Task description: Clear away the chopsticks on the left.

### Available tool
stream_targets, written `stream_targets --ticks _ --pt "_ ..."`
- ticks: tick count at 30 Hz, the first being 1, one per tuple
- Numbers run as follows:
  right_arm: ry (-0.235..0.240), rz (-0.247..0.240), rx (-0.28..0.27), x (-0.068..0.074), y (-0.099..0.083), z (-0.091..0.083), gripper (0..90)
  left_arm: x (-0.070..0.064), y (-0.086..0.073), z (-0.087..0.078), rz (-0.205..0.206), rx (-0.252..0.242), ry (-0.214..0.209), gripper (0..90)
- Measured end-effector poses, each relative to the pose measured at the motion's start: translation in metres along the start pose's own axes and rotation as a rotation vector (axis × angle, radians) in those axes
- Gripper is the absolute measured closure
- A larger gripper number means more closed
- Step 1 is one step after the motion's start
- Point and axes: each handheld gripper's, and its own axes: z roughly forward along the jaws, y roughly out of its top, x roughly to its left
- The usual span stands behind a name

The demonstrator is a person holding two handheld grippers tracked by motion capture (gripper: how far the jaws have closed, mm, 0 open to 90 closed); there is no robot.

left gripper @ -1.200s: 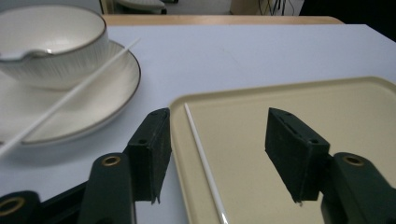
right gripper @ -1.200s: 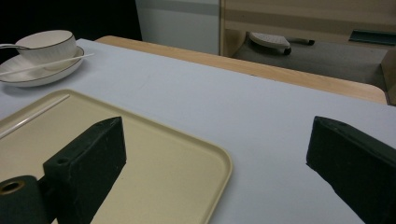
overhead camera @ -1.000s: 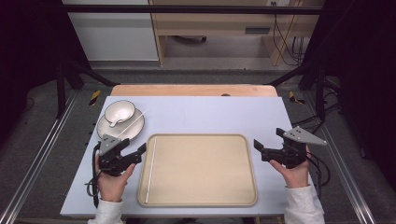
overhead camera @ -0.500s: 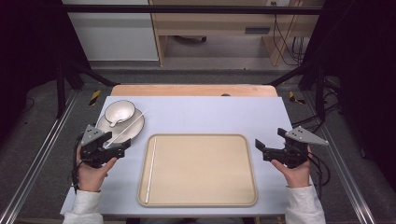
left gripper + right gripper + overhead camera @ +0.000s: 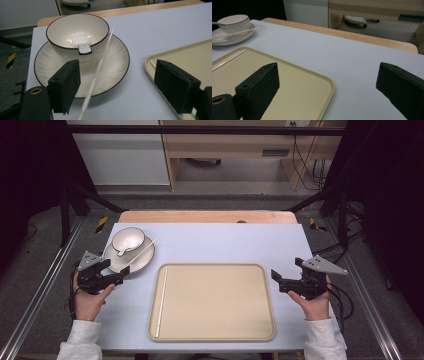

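Chopstick [image 5: 97,72] across plate [image 5: 50,65], left gripper [image 5: 120,85] gaping beside it — right gripper [image 5: 285,279] apart.

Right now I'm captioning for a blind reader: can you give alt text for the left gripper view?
The left gripper, jaws open, points at a white chopstick lying across a plate that holds a bowl with a spoon. A beige tray sits at right.

Overhead light falls evenly on the counter [image 5: 210,245]; surroundings stay dark. Soft glare marks the bowl [image 5: 77,31] interior. Each tool's near jaws appear slightly out of focus. Faint shadows lie beneath the plate [image 5: 112,67], possibly from a single lamp.
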Motion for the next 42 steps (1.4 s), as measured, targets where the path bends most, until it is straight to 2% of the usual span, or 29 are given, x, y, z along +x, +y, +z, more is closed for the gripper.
stream_targets --ticks 4,7,16,17,19,24,30,35,42 --pt "0.002 -0.006 0.003 0.002 0.0 0.002 5.2 0.009 -0.002 0.01 0.016 0.047 0.014 21.1" --pt "0.004 -0.009 0.006 0.003 0.0 0.003 5.2 0.013 -0.003 0.015 0.011 0.062 0.02 21.6" --pt "-0.005 -0.011 0.012 0.003 0.0 0.004 5.2 0.021 -0.002 0.034 0.036 0.122 0.03 25.9" --pt "-0.006 -0.011 0.012 0.002 0.0 0.004 5.2 0.022 -0.003 0.041 0.048 0.151 0.039 26.7" --pt "-0.006 -0.012 0.011 0.002 0.0 0.004 5.2 0.023 -0.003 0.045 0.057 0.166 0.042 28.4" --pt "-0.005 -0.013 0.016 0.002 0.0 0.004 5.2 0.025 -0.002 0.059 0.069 0.18 0.049 36.6" --pt "0.0 -0.012 0.018 0.004 -0.001 0.006 5.2 0.026 -0.006 0.073 0.087 0.225 0.043 47.1" --pt "0.004 -0.013 0.025 0.004 -0.002 0.008 5.3 0.027 -0.009 0.079 0.094 0.25 0.033 55.4" --pt "0.004 -0.017 0.028 0.004 -0.002 0.009 5.3 0.028 -0.009 0.082 0.086 0.247 0.015 68.4"
